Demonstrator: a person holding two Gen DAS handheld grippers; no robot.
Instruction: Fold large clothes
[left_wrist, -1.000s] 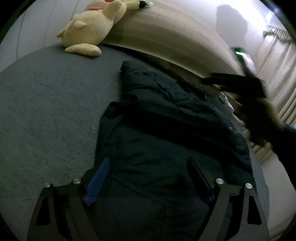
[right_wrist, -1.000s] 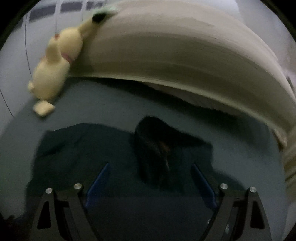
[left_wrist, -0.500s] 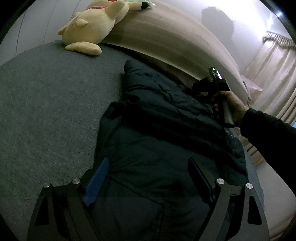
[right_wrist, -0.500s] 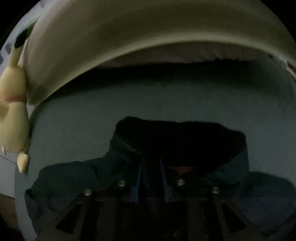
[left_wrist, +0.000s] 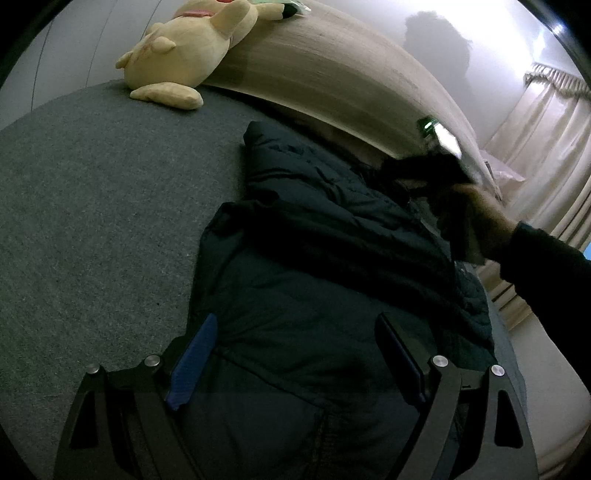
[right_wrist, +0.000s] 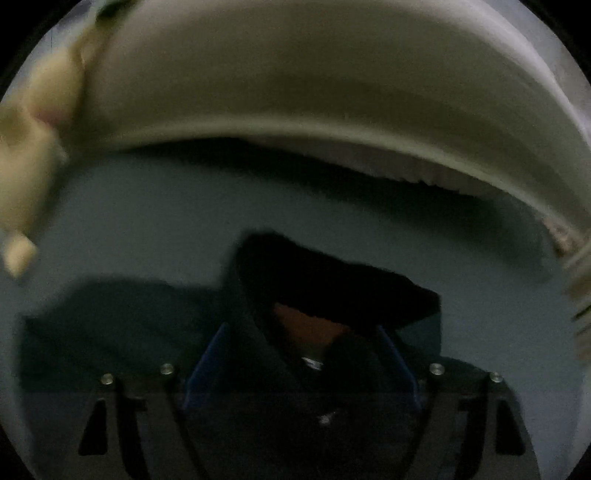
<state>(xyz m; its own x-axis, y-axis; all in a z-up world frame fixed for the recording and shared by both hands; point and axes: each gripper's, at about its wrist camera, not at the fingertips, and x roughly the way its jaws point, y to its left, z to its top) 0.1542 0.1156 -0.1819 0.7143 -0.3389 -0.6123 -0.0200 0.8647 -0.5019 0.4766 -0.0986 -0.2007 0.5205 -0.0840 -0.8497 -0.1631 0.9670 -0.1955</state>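
Left gripper (left_wrist: 291, 354) hovers over the lower part of the jacket (left_wrist: 314, 295) with its jaws spread wide; the blue pads (left_wrist: 192, 358) stand clear of the fabric and nothing is clamped. Right gripper (right_wrist: 303, 354) points down at the collar end of the jacket (right_wrist: 140, 317); its jaws are opening, the dark collar (right_wrist: 332, 280) and its orange lining (right_wrist: 306, 325) lie between the pads, and the pads do not press on the cloth. Bed (left_wrist: 92, 221): a grey cover fills the surface, and the jacket lies along its right side, from the near edge up toward the headboard (left_wrist: 332, 70). Jacket: dark, padded, spread roughly flat, with one layer folded diagonally across its middle and a sleeve end reaching toward the headboard. Headboard: light wood, running along the far edge of the bed. Curtains (left_wrist: 546, 147) hang beyond the right edge of the bed. Plush toy (left_wrist: 184, 55): yellow, at the far left corner of the bed, leaning against the headboard, well apart from the jacket. In the left wrist view a hand (left_wrist: 476, 218) with a dark sleeve (left_wrist: 546, 266) holds the right gripper's handle over the far right part of the jacket; this area is blurred. The right wrist view is dark and smeared, so finer detail of the collar cannot be told.
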